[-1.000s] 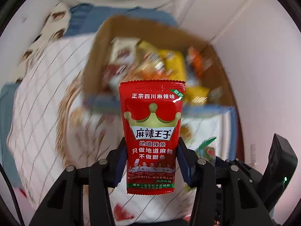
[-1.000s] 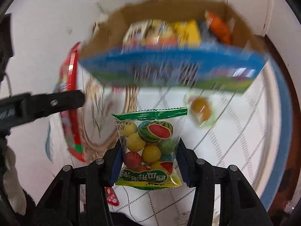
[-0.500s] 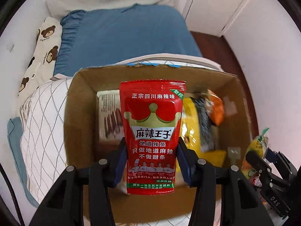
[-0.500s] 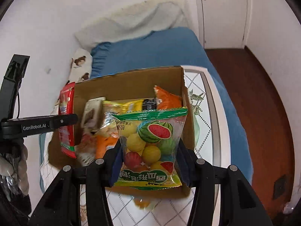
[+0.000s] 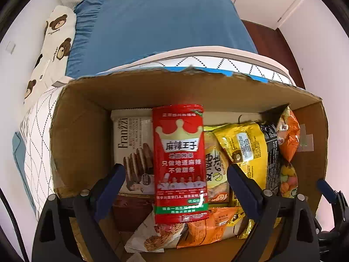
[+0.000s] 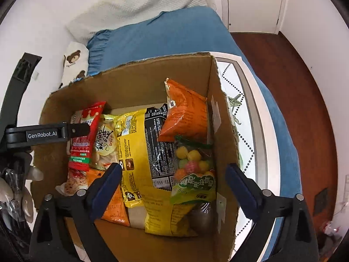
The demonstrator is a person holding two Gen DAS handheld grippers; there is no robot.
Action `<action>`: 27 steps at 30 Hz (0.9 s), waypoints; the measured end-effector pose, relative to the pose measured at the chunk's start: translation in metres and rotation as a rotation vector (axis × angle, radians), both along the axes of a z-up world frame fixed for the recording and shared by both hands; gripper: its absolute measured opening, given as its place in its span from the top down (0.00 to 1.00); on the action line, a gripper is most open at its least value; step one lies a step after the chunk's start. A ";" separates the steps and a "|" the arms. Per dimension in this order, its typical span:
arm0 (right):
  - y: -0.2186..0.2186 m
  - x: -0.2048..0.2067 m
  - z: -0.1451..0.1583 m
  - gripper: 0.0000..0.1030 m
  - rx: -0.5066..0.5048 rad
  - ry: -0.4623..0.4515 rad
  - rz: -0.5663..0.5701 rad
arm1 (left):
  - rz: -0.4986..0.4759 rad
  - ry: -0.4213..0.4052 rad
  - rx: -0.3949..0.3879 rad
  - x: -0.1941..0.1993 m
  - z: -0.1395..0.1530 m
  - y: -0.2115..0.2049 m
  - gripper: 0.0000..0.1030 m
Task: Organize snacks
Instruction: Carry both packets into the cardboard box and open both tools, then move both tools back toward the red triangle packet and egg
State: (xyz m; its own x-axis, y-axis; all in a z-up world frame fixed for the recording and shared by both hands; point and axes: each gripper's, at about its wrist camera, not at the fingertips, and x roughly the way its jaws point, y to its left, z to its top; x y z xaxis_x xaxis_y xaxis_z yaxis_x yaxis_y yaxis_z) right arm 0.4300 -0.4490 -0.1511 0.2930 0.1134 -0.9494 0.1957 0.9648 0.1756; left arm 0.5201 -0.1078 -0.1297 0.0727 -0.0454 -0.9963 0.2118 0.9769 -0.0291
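An open cardboard box [image 5: 196, 80] filled with snack packs lies under both grippers. My left gripper [image 5: 175, 170] is opening, its pads well clear of the red spicy-strip packet [image 5: 178, 163], which hangs loose between them over the packs. From the right wrist view the same red packet [image 6: 84, 139] is at the box's left side beside the left gripper's finger [image 6: 43, 134]. My right gripper [image 6: 173, 170] is opening too. The fruit-candy bag [image 6: 194, 170] lies free below it against the box's right wall [image 6: 220, 118], touching neither pad.
Inside the box are a Franzzi biscuit pack [image 5: 130, 144], a yellow bag [image 6: 139, 144] and an orange bag [image 6: 185, 111]. The box stands on a table with a white patterned cloth [image 6: 246, 131]. Behind it are a blue bed [image 5: 159, 21], a bear-print pillow [image 5: 54, 39] and a wooden floor [image 6: 294, 87].
Both grippers came in over the box and lower. Their jaws spread wide, letting go of the red packet and the candy bag. The candy bag now lies inside the box.
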 end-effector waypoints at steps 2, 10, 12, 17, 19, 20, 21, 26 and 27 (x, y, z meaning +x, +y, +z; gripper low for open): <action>0.003 0.004 -0.006 0.05 -0.024 0.003 0.001 | 0.001 0.001 -0.004 -0.002 0.000 0.003 0.08; 0.016 -0.005 -0.002 0.05 -0.091 -0.013 0.017 | 0.005 -0.092 -0.032 -0.041 0.024 0.009 0.08; 0.021 -0.012 0.002 0.04 -0.106 -0.026 0.021 | 0.002 -0.124 -0.041 -0.053 0.031 0.010 0.08; 0.027 -0.030 0.015 0.04 -0.120 -0.056 0.018 | 0.000 -0.211 -0.058 -0.087 0.056 0.015 0.08; 0.030 -0.037 0.021 0.04 -0.133 -0.074 0.018 | 0.003 -0.252 -0.063 -0.102 0.068 0.018 0.08; 0.032 -0.042 0.025 0.04 -0.145 -0.090 0.016 | 0.006 -0.266 -0.067 -0.107 0.073 0.020 0.08; 0.033 -0.046 0.030 0.04 -0.154 -0.102 0.017 | 0.007 -0.284 -0.074 -0.114 0.078 0.022 0.08; 0.042 -0.071 0.055 0.04 -0.179 -0.169 0.029 | 0.019 -0.365 -0.081 -0.144 0.103 0.033 0.08; 0.044 -0.077 0.061 0.04 -0.180 -0.185 0.031 | 0.022 -0.383 -0.084 -0.151 0.110 0.035 0.08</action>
